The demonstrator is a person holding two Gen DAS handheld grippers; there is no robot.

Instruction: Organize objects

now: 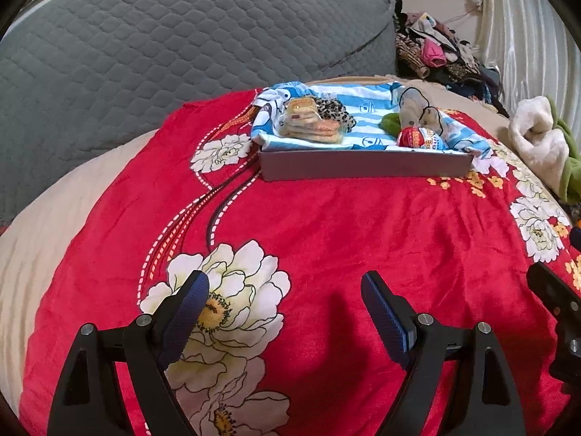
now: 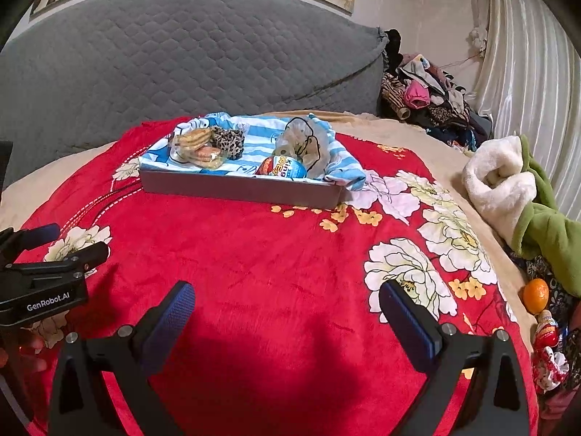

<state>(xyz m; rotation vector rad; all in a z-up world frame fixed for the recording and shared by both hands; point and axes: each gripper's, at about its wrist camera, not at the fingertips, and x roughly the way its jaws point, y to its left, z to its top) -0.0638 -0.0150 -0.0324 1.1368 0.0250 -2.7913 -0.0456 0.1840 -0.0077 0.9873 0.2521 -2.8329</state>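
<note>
A grey box (image 1: 366, 167) lined with a blue-and-white striped cloth (image 1: 363, 109) sits on the red floral blanket (image 1: 326, 225). It holds a packet of biscuits (image 1: 308, 120), a leopard-print item (image 1: 332, 110), a red egg-shaped package (image 1: 417, 137) and a clear plastic bag (image 1: 414, 109). The box also shows in the right wrist view (image 2: 239, 187), with the biscuits (image 2: 198, 147) and the egg package (image 2: 283, 169). My left gripper (image 1: 285, 290) is open and empty above the blanket. My right gripper (image 2: 287, 299) is open and empty, well short of the box.
A grey quilted headboard (image 1: 181, 43) rises behind. A cream and green garment (image 2: 515, 189) lies at the right. An orange (image 2: 535, 295) and snack packets (image 2: 544, 334) lie at the bed's right edge. A clothes pile (image 2: 428, 98) sits in the far corner.
</note>
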